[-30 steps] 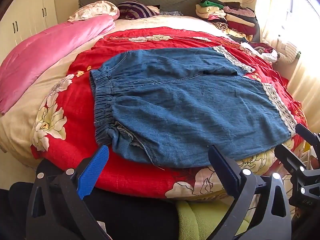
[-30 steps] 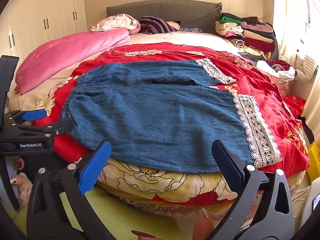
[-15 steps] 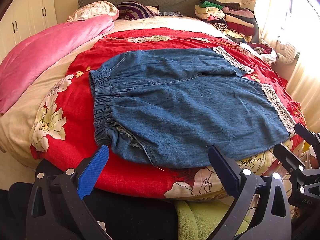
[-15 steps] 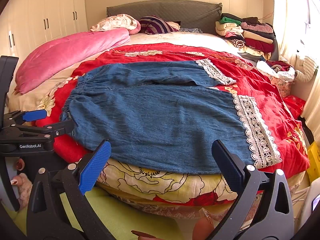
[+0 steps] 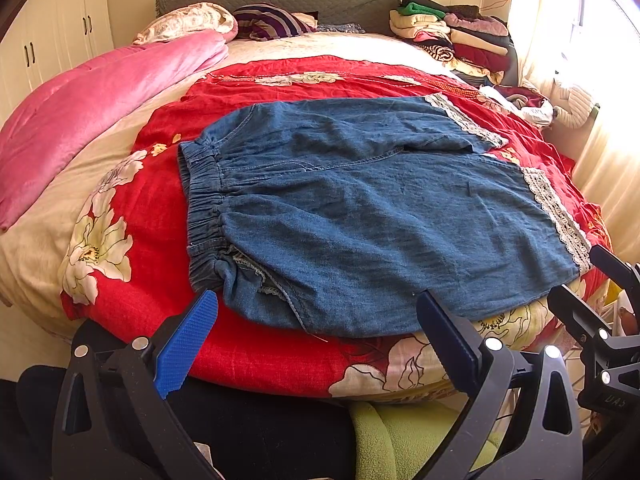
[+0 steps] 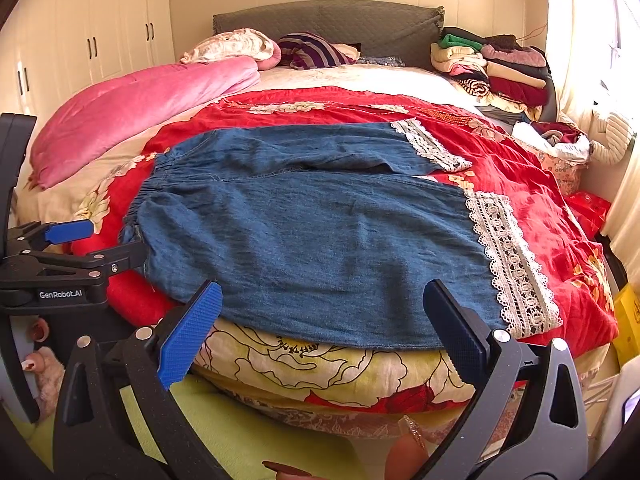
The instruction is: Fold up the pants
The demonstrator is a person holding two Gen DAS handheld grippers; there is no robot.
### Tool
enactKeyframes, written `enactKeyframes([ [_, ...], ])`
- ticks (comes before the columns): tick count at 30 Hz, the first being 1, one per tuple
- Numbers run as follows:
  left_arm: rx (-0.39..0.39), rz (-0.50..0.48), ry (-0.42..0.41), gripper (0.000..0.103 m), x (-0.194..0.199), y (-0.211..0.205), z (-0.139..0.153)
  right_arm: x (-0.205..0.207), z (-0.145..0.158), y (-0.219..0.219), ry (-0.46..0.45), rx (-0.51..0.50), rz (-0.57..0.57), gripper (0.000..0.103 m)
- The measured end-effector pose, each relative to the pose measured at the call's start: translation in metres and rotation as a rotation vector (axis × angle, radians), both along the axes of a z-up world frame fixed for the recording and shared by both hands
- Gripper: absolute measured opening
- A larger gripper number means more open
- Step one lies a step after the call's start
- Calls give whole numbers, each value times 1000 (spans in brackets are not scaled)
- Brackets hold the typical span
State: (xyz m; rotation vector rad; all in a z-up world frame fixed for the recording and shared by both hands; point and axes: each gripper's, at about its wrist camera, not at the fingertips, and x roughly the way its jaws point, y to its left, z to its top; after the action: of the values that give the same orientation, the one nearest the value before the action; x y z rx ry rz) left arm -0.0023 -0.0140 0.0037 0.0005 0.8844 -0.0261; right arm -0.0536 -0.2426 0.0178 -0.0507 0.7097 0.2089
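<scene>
Right wrist view: the left tongs [image 6: 92,242] carry the white lettering "GenRobot.AI". The blue denim pants with white lace cuffs [image 6: 320,236] lie flat on the red floral quilt [image 6: 532,200], elastic waistband left, near hem at the bed's near edge. The left tongs and the right tongs [image 6: 320,328] stand apart, empty, short of that edge.

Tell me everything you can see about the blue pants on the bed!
The blue pants look like soft, slightly wrinkled denim. They lie flat and unfolded on the red flowered blanket, legs side by side. The gathered stretchy waistband points toward the left, and each leg ends in a band of white lace on the right. One pocket lining peeks out near the waistband. Both open grippers sit close to the near edge, touching nothing.
</scene>
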Motion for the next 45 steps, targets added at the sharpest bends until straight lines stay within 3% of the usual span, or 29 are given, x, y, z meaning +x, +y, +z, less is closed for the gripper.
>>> enactKeyframes([
  [26,-38,4,18,99,12,16,-4,18,9,-1,-12,13,9,95],
  [31,-80,11,38,99,31,31,0,51,16,-1,72,109,107,95],
  [36,-60,67,14,99,55,56,12,91,19,8,118,159,132,95],
  [45,-33,111,8,99,103,102,23,154,32,29,90,114,145,95],
])
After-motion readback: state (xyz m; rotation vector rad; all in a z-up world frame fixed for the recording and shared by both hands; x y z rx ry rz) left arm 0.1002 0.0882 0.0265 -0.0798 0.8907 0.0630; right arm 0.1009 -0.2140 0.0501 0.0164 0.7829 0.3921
